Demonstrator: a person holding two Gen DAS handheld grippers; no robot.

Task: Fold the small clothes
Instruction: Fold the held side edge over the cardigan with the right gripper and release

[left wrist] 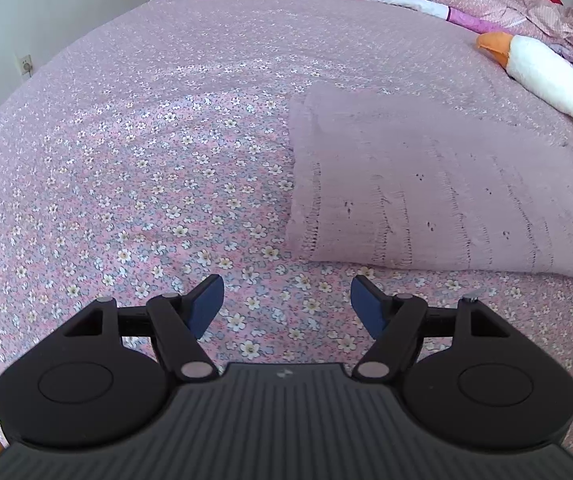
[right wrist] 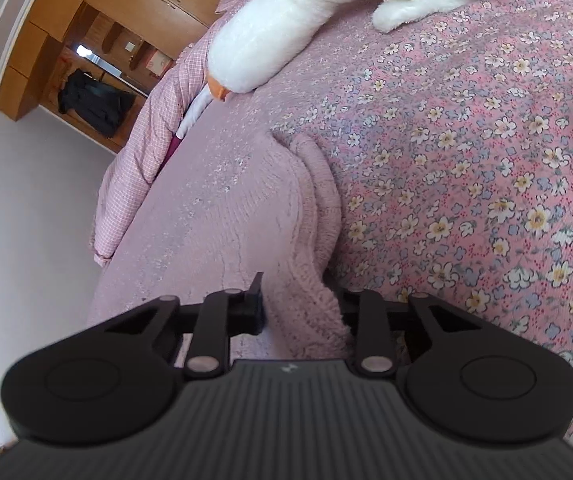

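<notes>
You see a plain pale-pink knit garment [left wrist: 426, 192] on pink floral bedsheet [left wrist: 146, 200]; white plush goose [left wrist: 546, 76], orange beak, beyond the garment.

The left wrist view looks steeply down from above the floral bedspread [left wrist: 146, 200], facing the pillows, with the pink knit garment [left wrist: 426, 200] ahead to its right. The right wrist view sits rolled and very near that garment (its edge fills the foreground), and both views share the white plush goose [right wrist: 286, 28].
</notes>
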